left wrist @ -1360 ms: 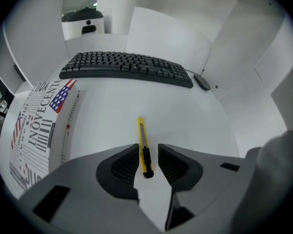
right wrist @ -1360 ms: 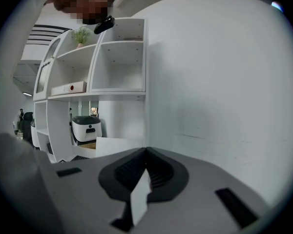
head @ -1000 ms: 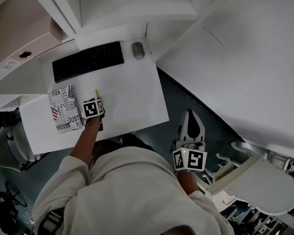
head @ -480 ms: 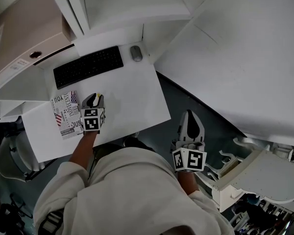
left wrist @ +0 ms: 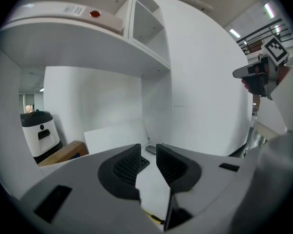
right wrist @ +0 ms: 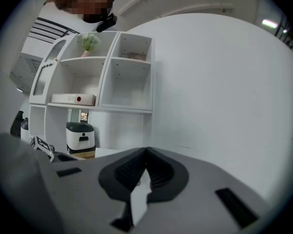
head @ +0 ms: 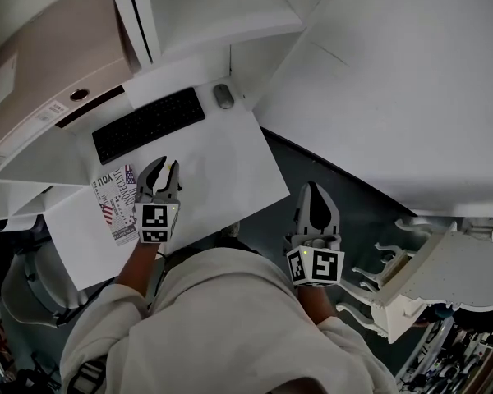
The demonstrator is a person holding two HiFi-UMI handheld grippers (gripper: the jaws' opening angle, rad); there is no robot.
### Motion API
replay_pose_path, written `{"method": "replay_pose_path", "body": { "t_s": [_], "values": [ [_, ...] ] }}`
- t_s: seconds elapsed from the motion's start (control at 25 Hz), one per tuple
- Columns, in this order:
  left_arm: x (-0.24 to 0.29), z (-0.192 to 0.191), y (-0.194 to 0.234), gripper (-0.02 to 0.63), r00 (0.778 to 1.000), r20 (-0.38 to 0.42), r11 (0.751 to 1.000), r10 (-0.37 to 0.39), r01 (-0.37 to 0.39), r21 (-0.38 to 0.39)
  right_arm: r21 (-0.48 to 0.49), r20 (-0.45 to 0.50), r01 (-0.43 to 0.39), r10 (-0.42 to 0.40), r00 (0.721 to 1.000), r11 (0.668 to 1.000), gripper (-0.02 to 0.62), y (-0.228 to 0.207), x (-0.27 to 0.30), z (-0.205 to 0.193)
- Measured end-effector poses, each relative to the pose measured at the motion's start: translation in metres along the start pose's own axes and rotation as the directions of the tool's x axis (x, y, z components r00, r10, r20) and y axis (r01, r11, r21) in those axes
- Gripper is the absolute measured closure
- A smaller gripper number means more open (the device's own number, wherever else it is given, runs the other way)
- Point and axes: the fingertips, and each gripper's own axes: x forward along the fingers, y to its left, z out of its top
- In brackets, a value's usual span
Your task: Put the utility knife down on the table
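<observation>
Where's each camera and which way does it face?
Head view: on the person's head, looking down at desk, keyboard; torso shows.
Left gripper view: on the left hand-held gripper, facing across the desk; empty open jaws have just been closing.
Right gripper view: on the right hand-held gripper, facing white shelves; shut jaws show.
Both gripper views share the white appliance.

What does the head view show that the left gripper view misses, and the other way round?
Only the head view shows the printed booklet lying on the desk and the person's pale top. Only the left gripper view shows a white appliance with a black top standing at the left. Both show the white desk and the grey computer mouse near its far edge.
</observation>
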Motion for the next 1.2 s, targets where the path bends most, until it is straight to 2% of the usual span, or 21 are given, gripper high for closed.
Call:
{"method": "replay_pose_path", "body": {
  "t_s": [0.2, 0.48, 0.88, 1.2],
  "values": [
    [-0.027, 0.042, 0.002, 0.522, 0.994, 0.113, 1.0, -0.011, 0.009, 0.022, -0.002, 0.028, 0.027, -0.027, 0.999, 1.0, 0.592, 0.009, -0.015, 0.011],
    [-0.067, 0.09, 0.001, 0.549, 0.968, 0.25, 0.999, -0.022, 0.015, 0.03, -0.003, 0.067, 0.072, -0.072, 0.995, 0.997, 0.592, 0.019, -0.042, 0.022],
    [-0.109, 0.132, 0.0, 0.586, 0.93, 0.363, 0.998, -0.057, 0.04, 0.056, 0.001, 0.112, 0.142, -0.141, 0.984, 0.99, 0.592, 0.027, -0.074, 0.033],
    [-0.125, 0.151, -0.002, 0.606, 0.908, 0.41, 0.996, -0.089, 0.07, 0.062, 0.0, 0.127, 0.192, -0.19, 0.973, 0.981, 0.592, 0.028, -0.093, 0.037]
  ]
}}
